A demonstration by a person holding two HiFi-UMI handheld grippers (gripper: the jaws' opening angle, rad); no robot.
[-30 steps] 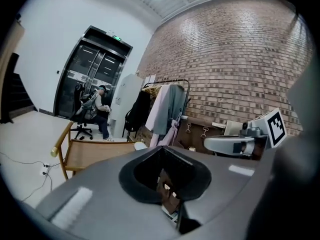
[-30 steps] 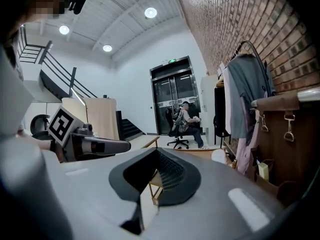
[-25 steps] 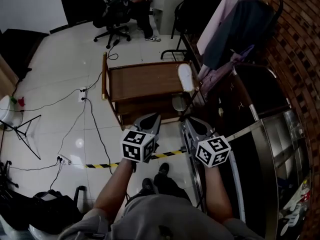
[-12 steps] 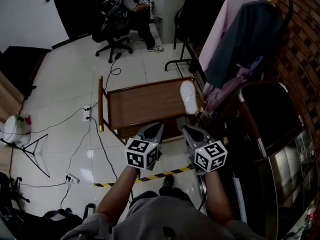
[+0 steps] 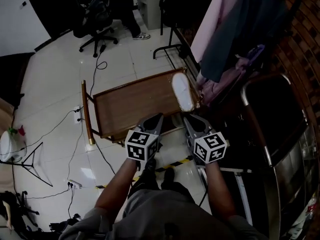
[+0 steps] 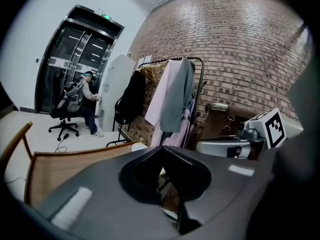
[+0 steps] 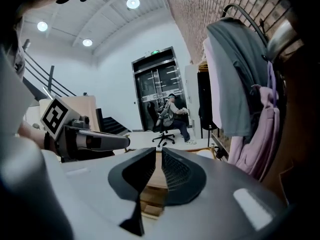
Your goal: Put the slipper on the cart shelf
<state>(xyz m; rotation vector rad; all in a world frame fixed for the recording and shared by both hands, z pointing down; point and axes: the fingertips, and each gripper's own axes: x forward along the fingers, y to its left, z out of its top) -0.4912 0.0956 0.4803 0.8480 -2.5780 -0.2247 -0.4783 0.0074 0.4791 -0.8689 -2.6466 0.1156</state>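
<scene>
- Left gripper (image 5: 156,117): jaws together, nothing between them.
- Right gripper (image 5: 187,119): jaws all but shut, only a thin slit between them, nothing held.
- Both grippers are held side by side, apart from each other, pointing toward 12 o'clock in the head view.
- White slipper (image 5: 184,91) lies on the top of the wooden cart (image 5: 135,101), at the cart's 3 o'clock end, lengthwise along that edge.
- Slipper is at 12 o'clock from the right gripper and 1 o'clock from the left; neither touches it.
- Clothes rack (image 5: 235,29) with hanging garments at 2 o'clock of the cart.
- Office chair (image 5: 92,26) at 11 o'clock.
- Cables (image 5: 75,134) on the floor at the cart's 8 o'clock.
</scene>
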